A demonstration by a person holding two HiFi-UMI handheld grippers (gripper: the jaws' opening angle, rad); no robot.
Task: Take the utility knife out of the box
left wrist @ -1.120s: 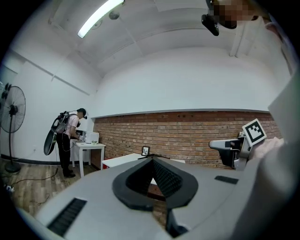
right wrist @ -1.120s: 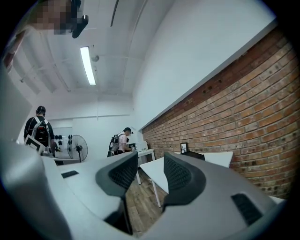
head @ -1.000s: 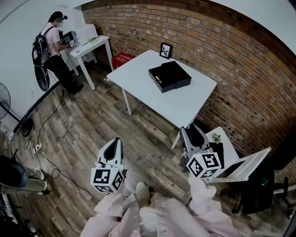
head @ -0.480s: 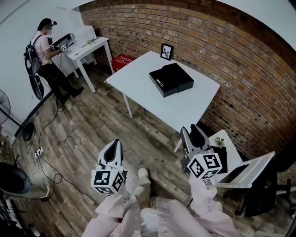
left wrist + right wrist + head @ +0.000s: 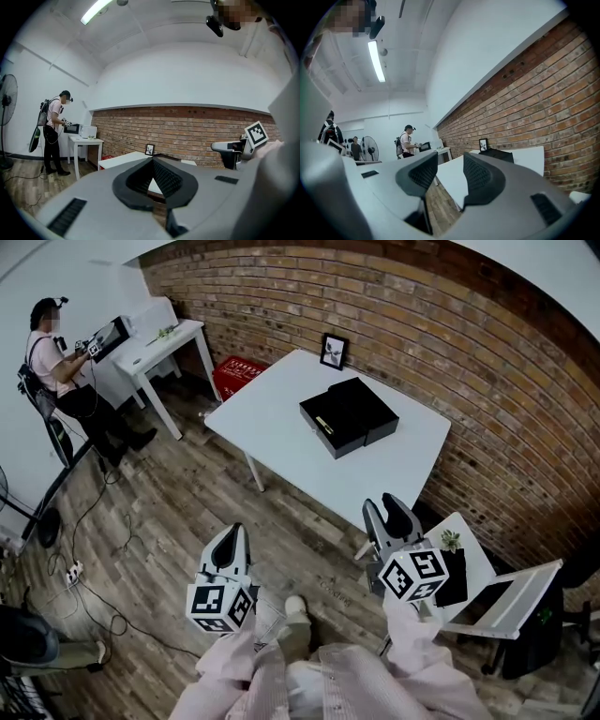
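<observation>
Head view: one box (image 5: 349, 415); two tools (image 5: 231, 542) (image 5: 390, 514)

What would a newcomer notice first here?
The black box sits mid-frame on the white table, with a small framed picture behind it by the brick wall. Both grippers hang low in the foreground, short of the table: left gripper fingers together, right gripper fingers apart, nothing in either.

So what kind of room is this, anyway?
Probably a workspace or studio rather than a home: a bare brick wall, a plain white table on a wood floor, a power strip with trailing cables, and another person busy at a side table.
</observation>
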